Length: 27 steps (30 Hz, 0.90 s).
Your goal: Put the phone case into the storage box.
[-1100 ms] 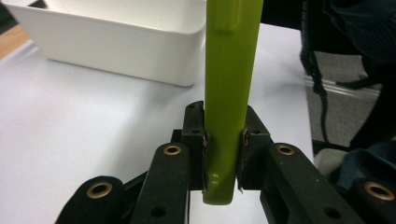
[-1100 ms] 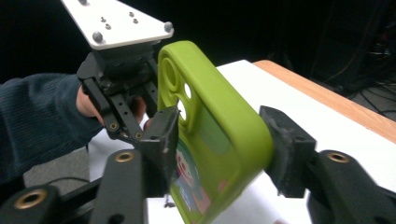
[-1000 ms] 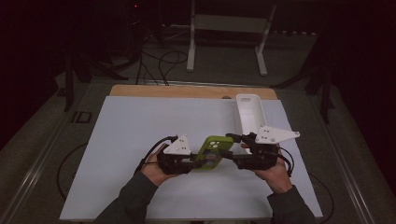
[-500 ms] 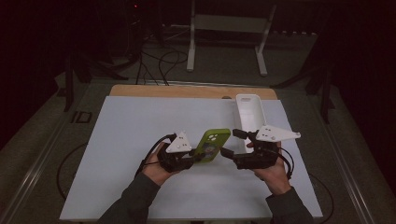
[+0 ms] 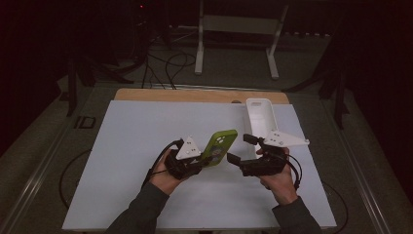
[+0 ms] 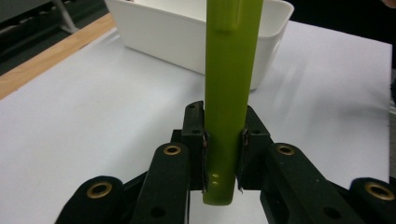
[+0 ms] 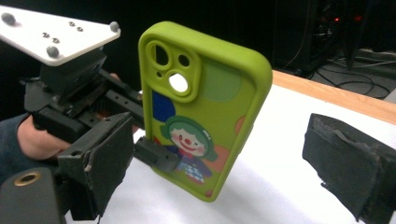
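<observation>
Phone case (image 5: 219,147): a lime-green case, held off the white table cover (image 5: 131,146) between your two grippers, near the front middle of the table. It stands on edge and tilts up and away from you in the high view.
Case markings: in the right gripper view (image 7: 201,107) you see its back, with the camera cut-outs at the top and a clown-faced cartoon lower down.
Left gripper (image 5: 195,163): your jaws are clamped on the lower end of the case, one pad on each broad face, seen plainly in the left gripper view (image 6: 223,161), where the case (image 6: 229,93) rises straight up between them.
Left hand (image 5: 168,173): low over the table, forearm coming in from the bottom edge, the gripper pointing right, toward your other hand.
Right gripper (image 5: 241,148): your jaws have just been opening and now stand wide apart, with nothing pressed between the pads. The case sits just beyond their tips; whether one tip still grazes it I can't quite tell from above.
Right hand (image 5: 277,178): level with your left, the gripper pointing left at the case.
White bin (image 5: 260,122): a long, narrow tray behind your right gripper, at the right rear of the cover, well clear of the case.
</observation>
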### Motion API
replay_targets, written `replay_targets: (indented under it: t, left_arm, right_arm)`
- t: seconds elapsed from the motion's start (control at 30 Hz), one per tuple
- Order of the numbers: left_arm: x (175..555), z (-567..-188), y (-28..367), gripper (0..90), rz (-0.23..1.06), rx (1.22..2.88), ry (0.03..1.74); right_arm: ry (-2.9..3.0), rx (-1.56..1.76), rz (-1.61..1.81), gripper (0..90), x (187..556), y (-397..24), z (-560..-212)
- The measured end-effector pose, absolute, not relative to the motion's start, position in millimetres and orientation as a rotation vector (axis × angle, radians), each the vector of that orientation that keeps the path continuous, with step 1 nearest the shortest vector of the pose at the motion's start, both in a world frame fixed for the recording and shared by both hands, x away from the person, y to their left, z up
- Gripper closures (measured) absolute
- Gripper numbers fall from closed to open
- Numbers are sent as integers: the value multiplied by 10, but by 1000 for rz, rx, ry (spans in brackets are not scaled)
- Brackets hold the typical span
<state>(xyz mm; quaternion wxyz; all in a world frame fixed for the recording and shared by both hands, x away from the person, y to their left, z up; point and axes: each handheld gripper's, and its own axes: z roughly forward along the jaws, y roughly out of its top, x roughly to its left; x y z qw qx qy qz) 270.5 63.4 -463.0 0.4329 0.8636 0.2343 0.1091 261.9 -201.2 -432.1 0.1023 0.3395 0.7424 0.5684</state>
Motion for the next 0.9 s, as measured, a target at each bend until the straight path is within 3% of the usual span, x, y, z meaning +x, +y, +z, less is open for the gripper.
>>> replay_targets:
  t: [0.9]
  left_arm:
    - [2658,-4589,594,775,429,2121,707]
  right_arm:
    - [2069,1092,1726,78,2597,-1951,-4339]
